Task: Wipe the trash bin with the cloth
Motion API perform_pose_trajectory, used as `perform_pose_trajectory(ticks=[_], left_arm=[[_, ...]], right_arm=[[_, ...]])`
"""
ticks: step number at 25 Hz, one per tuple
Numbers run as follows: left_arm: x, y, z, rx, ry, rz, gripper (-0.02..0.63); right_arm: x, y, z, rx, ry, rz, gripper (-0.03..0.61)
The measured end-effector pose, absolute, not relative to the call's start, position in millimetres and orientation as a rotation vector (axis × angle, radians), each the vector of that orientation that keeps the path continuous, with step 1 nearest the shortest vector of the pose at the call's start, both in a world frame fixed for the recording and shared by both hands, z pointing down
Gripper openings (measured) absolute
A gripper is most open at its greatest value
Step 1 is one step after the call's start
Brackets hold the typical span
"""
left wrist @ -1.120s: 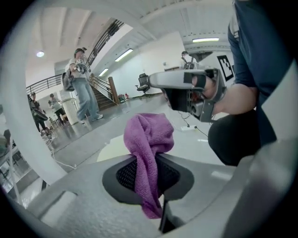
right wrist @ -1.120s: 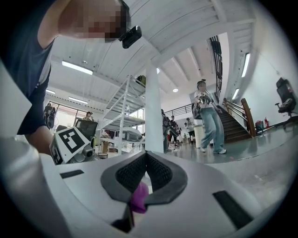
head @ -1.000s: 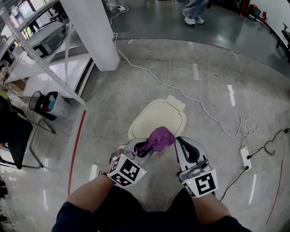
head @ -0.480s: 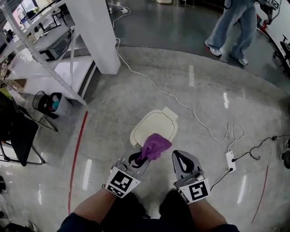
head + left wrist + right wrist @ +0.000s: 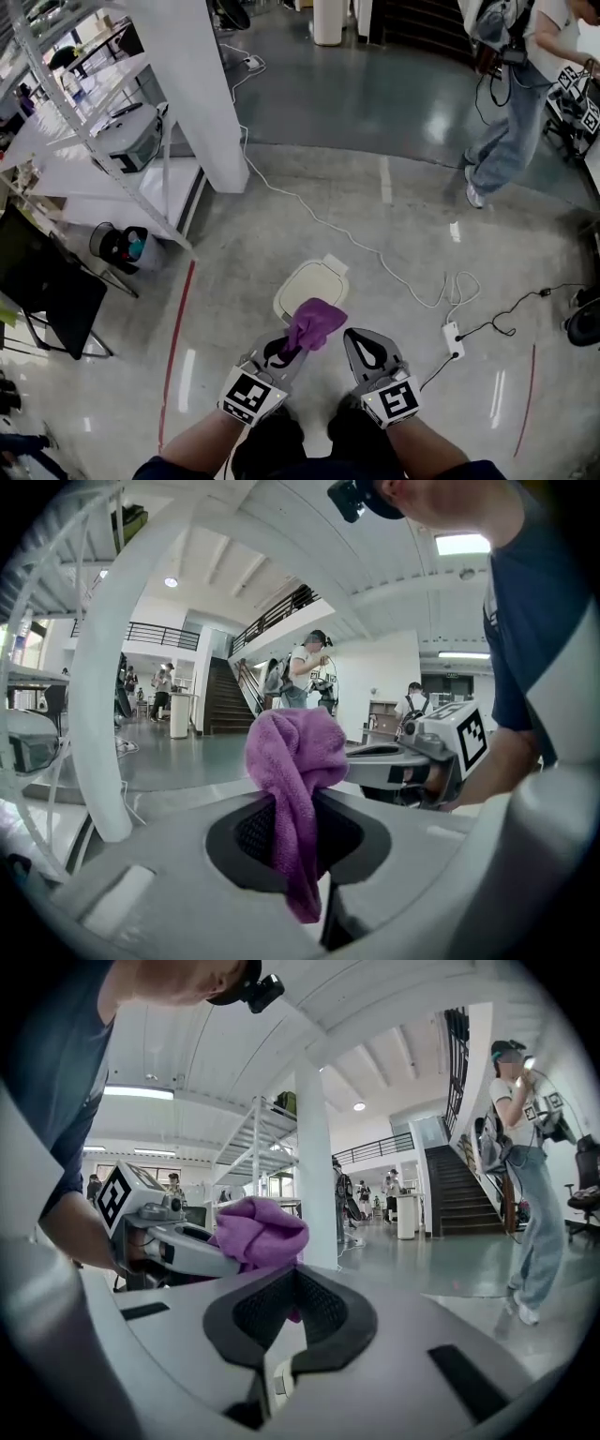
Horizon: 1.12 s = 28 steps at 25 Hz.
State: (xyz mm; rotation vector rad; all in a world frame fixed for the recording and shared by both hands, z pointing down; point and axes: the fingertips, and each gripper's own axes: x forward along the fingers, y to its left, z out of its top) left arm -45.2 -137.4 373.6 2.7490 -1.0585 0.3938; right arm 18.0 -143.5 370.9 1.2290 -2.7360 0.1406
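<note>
The cream-lidded trash bin [image 5: 307, 280] stands on the floor just beyond both grippers. My left gripper [image 5: 287, 347] is shut on a purple cloth [image 5: 315, 322], which bunches above its jaws and hangs over the bin's near edge. In the left gripper view the cloth [image 5: 295, 761] rises from between the jaws and a tail hangs down. My right gripper [image 5: 362, 345] sits beside it to the right, jaws together with nothing in them. The right gripper view shows the cloth [image 5: 261, 1232] and the left gripper [image 5: 178, 1241] at its left. Both grippers are held above the floor, pointing outward.
A white pillar [image 5: 202, 75] and a shelving rack [image 5: 84, 141] stand at the back left, with a small black mesh bin [image 5: 122, 248] below. A white cable [image 5: 375, 248] runs to a power strip [image 5: 452, 339]. A person [image 5: 511, 94] stands at the far right.
The view has risen, so the bin and floor look smaller and farther. Both grippers stay side by side with the cloth still held. The person at the back has walked to the right.
</note>
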Motion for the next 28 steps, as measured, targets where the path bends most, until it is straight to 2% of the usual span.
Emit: perform_pose_trajectory(ticks=[12,19,28], left_arm=[[-48.0,-75.8,189.0,2.723,-1.118,0.252,0.054],[-54.8,-33.9,139.1,2.667,-1.133,0.179,0.054],[-47.9,-2.2,103.0,2.723,-1.106,0.163,0.054]], right_arm=[[7.0,-83.0,202.2,1.119,-2.762,0.136,0.011],[1.6,-43.5,140.4,1.066,-2.783,0.119,0.011],[4.5,-17.0,117.1,1.067,-2.824,0.105,0.011]])
